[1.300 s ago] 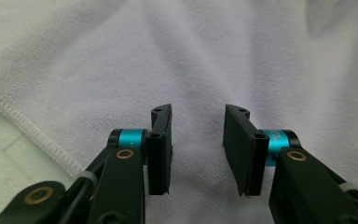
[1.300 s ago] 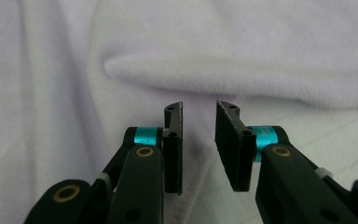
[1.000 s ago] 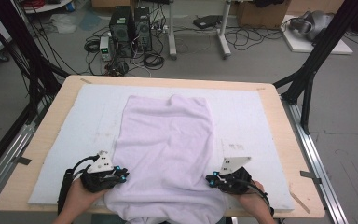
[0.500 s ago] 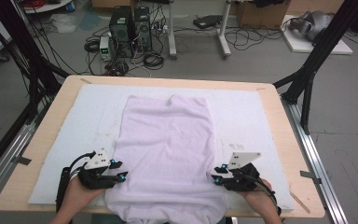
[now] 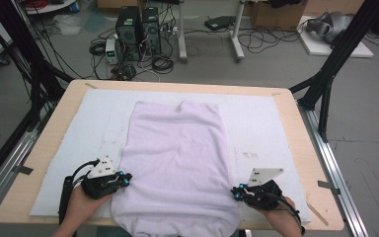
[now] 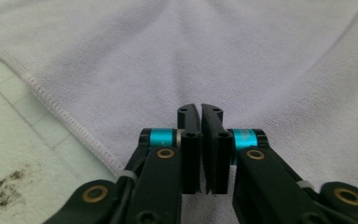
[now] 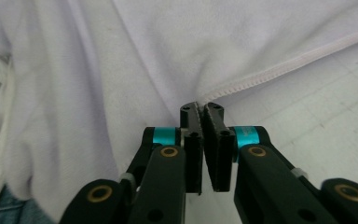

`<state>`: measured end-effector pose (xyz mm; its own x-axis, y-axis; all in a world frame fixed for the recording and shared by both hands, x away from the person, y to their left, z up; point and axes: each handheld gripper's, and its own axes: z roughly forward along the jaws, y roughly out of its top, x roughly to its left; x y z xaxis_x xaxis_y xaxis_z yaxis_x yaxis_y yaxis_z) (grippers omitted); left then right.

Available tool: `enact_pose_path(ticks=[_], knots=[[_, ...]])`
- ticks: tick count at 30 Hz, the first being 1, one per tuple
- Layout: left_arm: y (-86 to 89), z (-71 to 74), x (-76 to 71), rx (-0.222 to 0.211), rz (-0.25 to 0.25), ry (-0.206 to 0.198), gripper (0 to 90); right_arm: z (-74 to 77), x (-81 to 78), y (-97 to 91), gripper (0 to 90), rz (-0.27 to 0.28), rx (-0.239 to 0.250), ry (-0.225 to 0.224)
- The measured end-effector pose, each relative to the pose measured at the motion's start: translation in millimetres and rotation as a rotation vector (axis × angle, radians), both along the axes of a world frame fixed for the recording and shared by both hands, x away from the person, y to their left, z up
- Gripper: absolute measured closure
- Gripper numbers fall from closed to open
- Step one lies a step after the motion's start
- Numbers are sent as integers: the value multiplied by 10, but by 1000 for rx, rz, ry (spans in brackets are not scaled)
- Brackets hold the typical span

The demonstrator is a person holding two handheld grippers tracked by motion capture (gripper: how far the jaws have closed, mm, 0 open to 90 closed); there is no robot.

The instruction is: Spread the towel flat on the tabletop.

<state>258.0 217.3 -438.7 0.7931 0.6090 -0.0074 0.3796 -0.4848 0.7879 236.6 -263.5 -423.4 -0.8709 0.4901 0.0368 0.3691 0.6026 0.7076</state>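
A: The room has a grey floor, with computer boxes (image 5: 137, 24) and loose wires behind a big wooden table (image 5: 54, 148). A white mat (image 5: 266, 123) covers most of the table.

B: And on the mat?

A: A pale purple towel (image 5: 177, 158). It lies flat in the middle of the mat, and its near end hangs over the table edge by the person.

B: Where are the tongs?

A: The left gripper (image 5: 123, 178) is at the towel's left edge, near the person. The right gripper (image 5: 237, 192) is at the right edge, just across from it.

B: Are they holding it?

A: Both have just been closing. In the left gripper view, the left gripper (image 6: 200, 108) has its jaws together on the cloth, which puckers up toward the tips. In the right gripper view, the right gripper (image 7: 201, 107) has pinched the stitched hem (image 7: 270, 72) between its tips.

B: So what step is this?

A: I think it is the grab before a fold. Next, both hands should lift together, at the same height, and carry the near end toward the far end. If one side slips, the fold will be crooked.
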Motion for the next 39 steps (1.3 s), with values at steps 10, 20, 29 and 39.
enact_pose_path(ticks=[10,20,29,39], knots=[[-86,66,-152,-35,-55,14,526,112,126,189,627,69,49,-85],[-197,-80,-278,4,-175,35,730,-201,91,393,859,191,21,10],[13,9,-441,-22,-184,35,874,-95,-148,454,879,294,41,20],[-17,-58,-458,1,-215,57,574,16,1,507,616,255,79,17]])
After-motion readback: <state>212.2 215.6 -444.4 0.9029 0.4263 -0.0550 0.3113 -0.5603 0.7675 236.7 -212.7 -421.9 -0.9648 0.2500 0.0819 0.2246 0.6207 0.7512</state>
